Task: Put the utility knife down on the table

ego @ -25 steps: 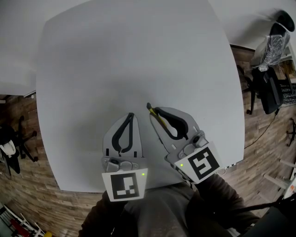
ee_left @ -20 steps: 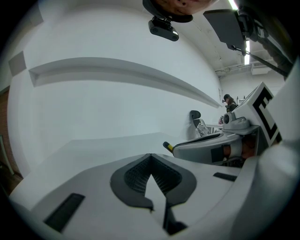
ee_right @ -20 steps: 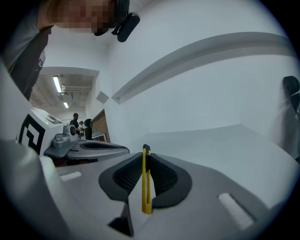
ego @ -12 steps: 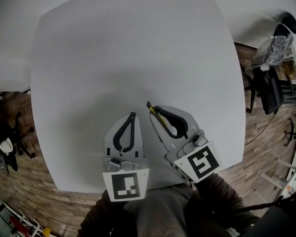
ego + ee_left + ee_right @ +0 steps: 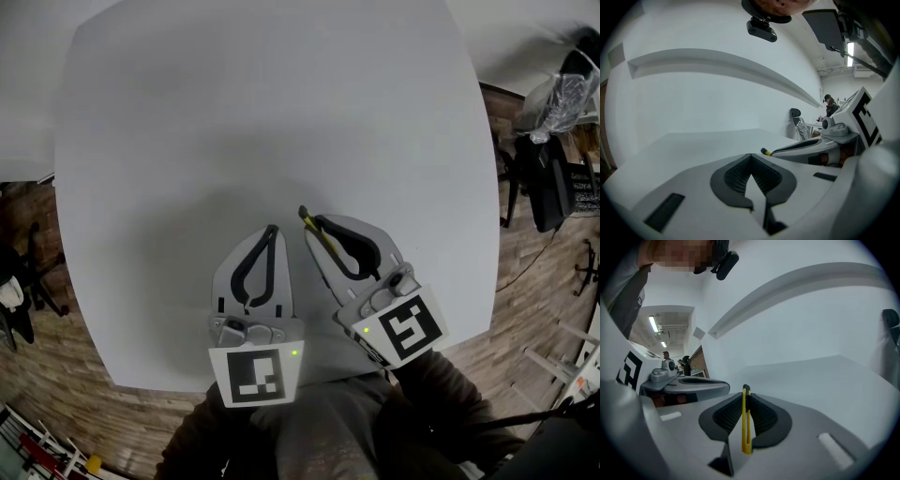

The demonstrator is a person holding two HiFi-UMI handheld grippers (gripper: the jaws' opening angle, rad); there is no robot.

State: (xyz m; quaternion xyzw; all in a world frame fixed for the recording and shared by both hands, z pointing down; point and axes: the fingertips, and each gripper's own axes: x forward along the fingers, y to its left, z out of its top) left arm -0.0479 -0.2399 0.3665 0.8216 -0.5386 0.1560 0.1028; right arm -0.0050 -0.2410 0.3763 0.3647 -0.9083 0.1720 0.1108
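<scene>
Utility knife point(image 5: 746, 427): clamped edge-up in right gripper point(image 5: 746, 394), lower centre.
Left gripper point(image 5: 751, 160): jaws together, empty.
Risk: releasing above table point(image 5: 281, 112) could drop it.

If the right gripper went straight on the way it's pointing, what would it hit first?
Nothing, as far as the views show: the right gripper, shut on the utility knife, points out across bare table. The left gripper sits beside it, out of that line. Its height above the tabletop is unclear.
</scene>
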